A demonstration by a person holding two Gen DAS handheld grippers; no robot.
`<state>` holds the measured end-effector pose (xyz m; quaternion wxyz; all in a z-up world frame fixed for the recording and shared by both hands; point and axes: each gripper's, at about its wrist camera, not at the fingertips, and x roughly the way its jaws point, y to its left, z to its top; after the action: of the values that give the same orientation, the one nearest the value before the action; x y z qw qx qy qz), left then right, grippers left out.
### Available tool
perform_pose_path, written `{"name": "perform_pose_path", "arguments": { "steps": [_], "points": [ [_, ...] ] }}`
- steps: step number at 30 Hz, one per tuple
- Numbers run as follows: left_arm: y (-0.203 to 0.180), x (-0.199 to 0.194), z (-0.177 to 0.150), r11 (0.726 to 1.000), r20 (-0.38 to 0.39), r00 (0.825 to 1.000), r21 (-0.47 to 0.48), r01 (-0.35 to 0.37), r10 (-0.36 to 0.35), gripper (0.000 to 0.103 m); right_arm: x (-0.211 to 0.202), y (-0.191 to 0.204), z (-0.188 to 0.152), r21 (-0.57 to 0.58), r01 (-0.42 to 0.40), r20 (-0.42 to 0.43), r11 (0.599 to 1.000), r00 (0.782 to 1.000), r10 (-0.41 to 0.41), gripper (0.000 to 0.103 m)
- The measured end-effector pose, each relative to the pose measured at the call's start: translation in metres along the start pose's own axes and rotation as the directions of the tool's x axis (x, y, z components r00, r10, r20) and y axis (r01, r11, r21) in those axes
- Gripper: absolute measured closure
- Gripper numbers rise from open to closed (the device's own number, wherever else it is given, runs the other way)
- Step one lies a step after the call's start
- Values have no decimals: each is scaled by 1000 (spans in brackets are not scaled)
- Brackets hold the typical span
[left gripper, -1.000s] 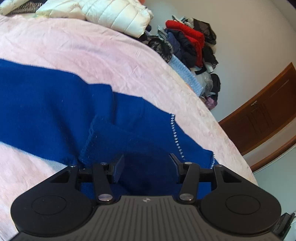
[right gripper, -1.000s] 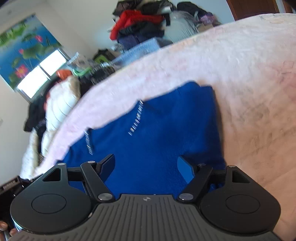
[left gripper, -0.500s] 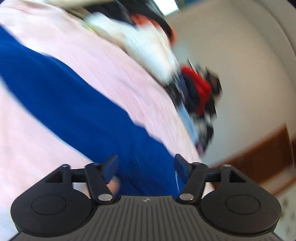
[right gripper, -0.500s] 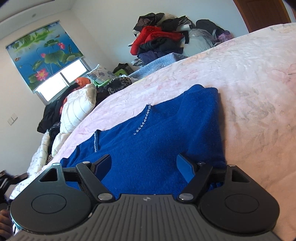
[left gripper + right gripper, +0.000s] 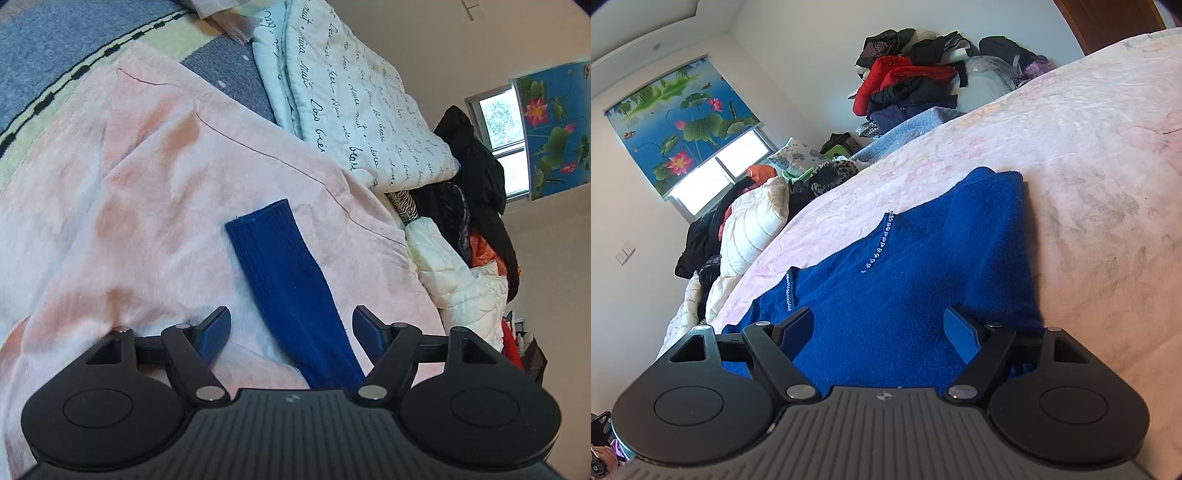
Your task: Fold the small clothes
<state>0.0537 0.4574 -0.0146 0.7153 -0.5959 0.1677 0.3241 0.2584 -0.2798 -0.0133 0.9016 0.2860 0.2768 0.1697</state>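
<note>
A blue knit sweater lies flat on a pink blanket (image 5: 147, 184). In the left wrist view its sleeve (image 5: 280, 273) stretches away across the blanket, ribbed cuff at the far end. My left gripper (image 5: 291, 328) is open and straddles the sleeve near its lower part, and its pads do not press on the cloth. In the right wrist view the sweater's body (image 5: 923, 266) shows two lines of small beads and a folded edge on the right. My right gripper (image 5: 879, 328) is open just over the body, with only sweater fabric below its fingers.
A pale quilt with script print (image 5: 351, 92) and a white puffer jacket (image 5: 450, 273) lie along the bed's far side. A heap of clothes (image 5: 916, 85) is piled against the wall. Bare pink blanket (image 5: 1089, 166) spreads to the right of the sweater.
My left gripper swung and rolled away from the sweater's body to the sleeve, and its jaws widened. My right gripper stayed over the body, tipped a little, and its jaws widened slightly.
</note>
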Motion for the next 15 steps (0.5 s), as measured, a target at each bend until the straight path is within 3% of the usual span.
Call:
{"name": "perform_pose_path", "arguments": {
  "steps": [2,3,4,5,7,10,12,15],
  "points": [
    [-2,8,4,999,16,999,13,-40,40,32,0,0,0,1,0,1,1000,1000,0,24],
    [-3,13,7,998,14,998,16,-62,61,39,0,0,0,2,-1,1,1000,1000,1,24],
    [-4,20,9,996,13,996,20,-85,85,51,0,0,0,3,-1,2,1000,1000,1,24],
    [-5,25,10,995,10,995,30,-96,96,75,0,-1,0,4,-1,2,1000,1000,1,24],
    [-5,29,9,994,13,995,52,-101,101,92,0,0,-1,7,-2,4,1000,1000,2,24],
    [-15,21,0,980,98,988,147,-133,120,96,0,0,-1,7,-3,4,1000,1000,3,24],
    [-33,9,-12,954,192,975,255,-156,108,97,0,-1,-1,8,-5,4,1000,1000,5,23],
    [-79,-14,-51,867,287,958,481,-131,-14,97,-1,-1,-1,10,-10,6,1000,1000,10,22]
  ]
}}
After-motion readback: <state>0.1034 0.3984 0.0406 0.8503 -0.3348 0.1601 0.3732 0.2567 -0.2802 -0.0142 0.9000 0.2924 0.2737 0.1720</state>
